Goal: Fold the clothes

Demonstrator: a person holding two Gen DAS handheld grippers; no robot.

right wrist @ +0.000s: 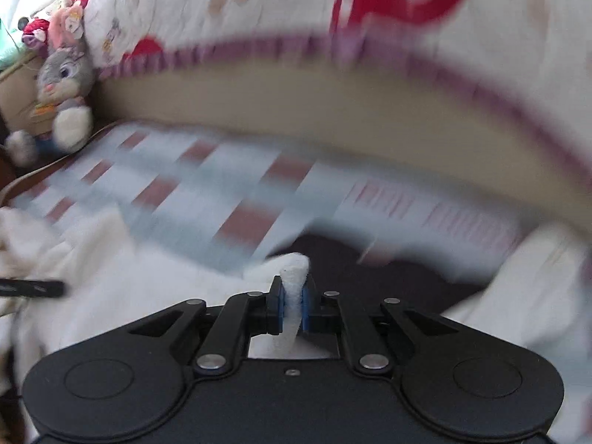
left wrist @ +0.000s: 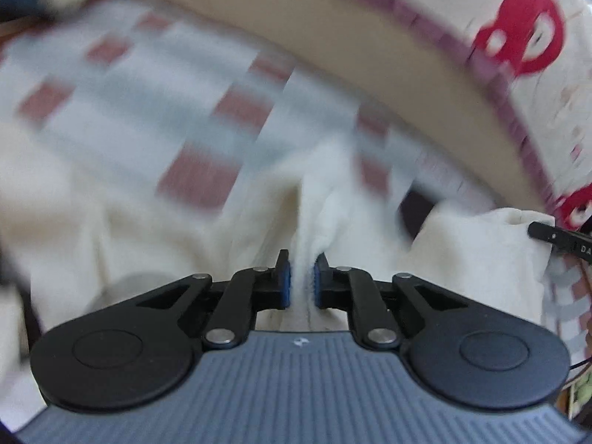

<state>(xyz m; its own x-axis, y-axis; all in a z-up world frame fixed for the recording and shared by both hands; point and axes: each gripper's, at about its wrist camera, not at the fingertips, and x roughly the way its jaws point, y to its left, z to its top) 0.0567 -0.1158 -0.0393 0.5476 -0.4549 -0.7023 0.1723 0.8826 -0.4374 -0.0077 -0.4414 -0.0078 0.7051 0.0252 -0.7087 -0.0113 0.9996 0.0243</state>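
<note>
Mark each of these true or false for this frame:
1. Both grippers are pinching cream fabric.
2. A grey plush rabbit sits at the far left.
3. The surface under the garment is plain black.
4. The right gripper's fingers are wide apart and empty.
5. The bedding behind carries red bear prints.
1. True. The left gripper and the right gripper are each shut on a fold of the cream fleece garment.
2. True. The plush rabbit leans there in the right wrist view.
3. False. It is a checked cloth in pale blue, white and reddish brown.
4. False. Its fingers clamp a cream fold.
5. True. Red bears show on the quilt.
</note>
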